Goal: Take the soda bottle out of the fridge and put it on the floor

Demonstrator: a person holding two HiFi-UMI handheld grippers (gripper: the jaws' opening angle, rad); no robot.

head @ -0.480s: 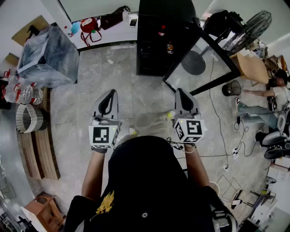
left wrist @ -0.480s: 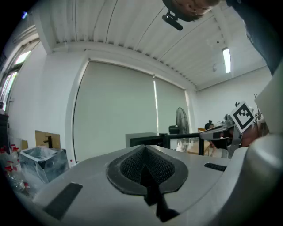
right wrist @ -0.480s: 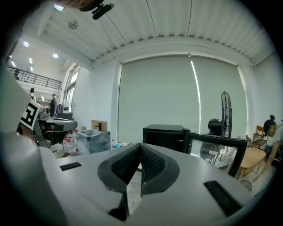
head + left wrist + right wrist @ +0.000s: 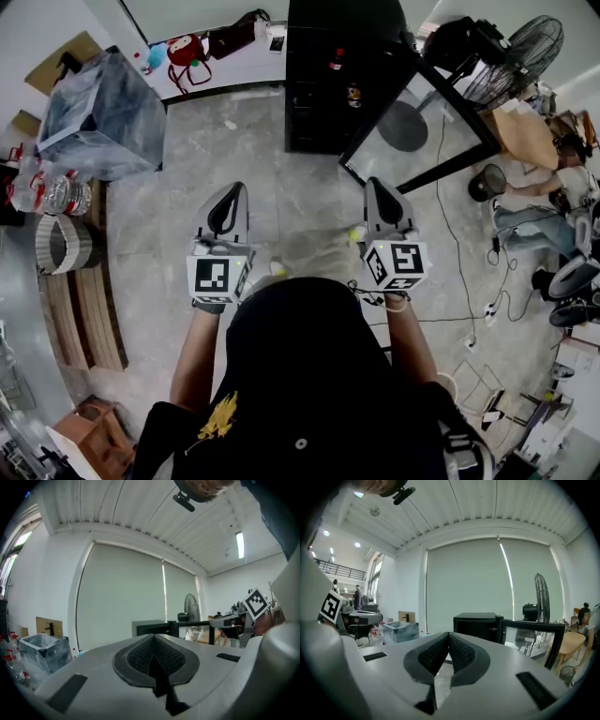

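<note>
Rm: open workshop-type space w/ grey marbled floor [image 4: 281,187], glossy & bare in the middle, clutter round the edges. White ribbed ceiling panels & a wall of pale roller blinds show in both gripper views. Black boxy fridge [image 4: 314,112] stands at far side, its glass door [image 4: 422,131] in a black frame swung wide to the right. The soda bottle [image 4: 336,62], red-marked, stands inside the fridge on an upper shelf; a second bottle [image 4: 353,95] sits just below it in frame. Clear plastic bin [image 4: 98,117] & slatted wood bench [image 4: 84,309] at left; round wire-cage fan [image 4: 516,52] & loose cables [image 4: 450,244] at right, w/ a seated person [image 4: 567,192] at the edge. Vs half a sec ago: hardly any change. Both claws sit at nearly the same spot & pose, door angle same, bottle unmoved. Left claw [image 4: 228,192] & right claw [image 4: 377,186] are held out side by side, well short of the fridge, roughly level. Each is closed w/ pad tips meeting & nothing btwn them. Shells are matt grey plastic, smooth & rounded. Pads are black, finely ribbed rubber tapering to a point. Each marker cube is white w/ black squares.
</note>
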